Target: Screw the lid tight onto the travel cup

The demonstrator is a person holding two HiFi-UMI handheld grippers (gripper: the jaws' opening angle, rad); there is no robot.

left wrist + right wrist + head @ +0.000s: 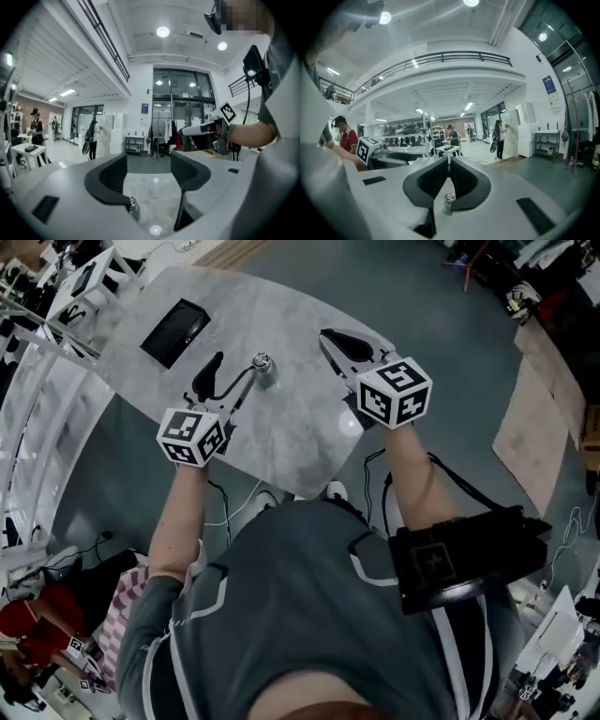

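Observation:
The travel cup (262, 367), small with a silver lid on top, stands upright on the pale marble table (300, 437). My left gripper (231, 374) hangs open above the table just left of the cup, with nothing between its fingers. Seen from the left gripper view, the cup (133, 207) sits low beneath the wide gap of that gripper (149, 172). My right gripper (334, 339) is shut and empty, held up to the right of the cup. The right gripper view shows the cup (448, 202) below its closed tips (449, 169).
A black flat device (175, 331) lies on the table's far left part. A white rack (37, 381) stands left of the table. Cardboard sheets (534, 427) lie on the floor at the right. Cables trail under the table's near edge (234, 507).

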